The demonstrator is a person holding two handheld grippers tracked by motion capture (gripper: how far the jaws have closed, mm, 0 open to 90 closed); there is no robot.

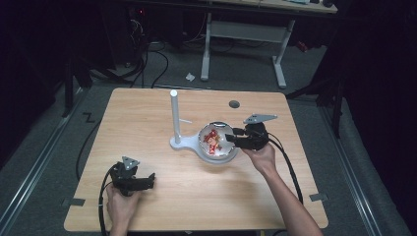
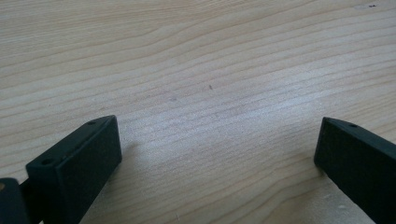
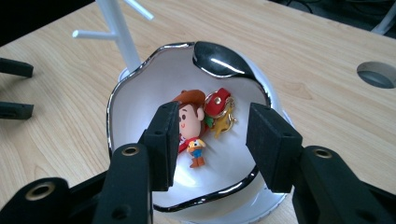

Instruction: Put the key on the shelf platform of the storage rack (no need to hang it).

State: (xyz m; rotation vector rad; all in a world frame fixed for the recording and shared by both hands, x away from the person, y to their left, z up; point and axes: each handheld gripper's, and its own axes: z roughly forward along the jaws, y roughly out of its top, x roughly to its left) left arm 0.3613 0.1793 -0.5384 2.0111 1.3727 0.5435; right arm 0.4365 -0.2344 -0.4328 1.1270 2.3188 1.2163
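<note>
Currently the right gripper (image 1: pixel 230 139) hangs over the rim of the white bowl (image 1: pixel 231 152), which sits a little right of the tabletop's centre, touching the base of the white peg stand (image 1: pixel 175 121). Its jaws are spread, nothing between them, straddling the cowboy keychain (image 3: pixel 192 125) lying in the bottom of the bowl; judged as lining up for a pick, not yet closed. The right gripper view gives the detail that the high view lacks: the figure has a brown hat, a red strap and a gold charm (image 3: pixel 223 117) beside it, and the bowl has a dark glossy wavy rim (image 3: pixel 219 59). That view also shows the stand's side pegs behind the bowl, likely the hanging place for the keychain. In the high view the keychain (image 1: pixel 212 140) is only a red-and-yellow blur. The left gripper (image 1: pixel 147 180) rests near the tabletop's front left corner, well apart from the bowl, probably parked to stay clear. Its own view shows jaws wide apart over bare wood grain (image 2: pixel 210 84), holding nothing. A round cable hole (image 1: pixel 234 104) lies toward the far edge of the tabletop (image 1: pixel 147 113).
</note>
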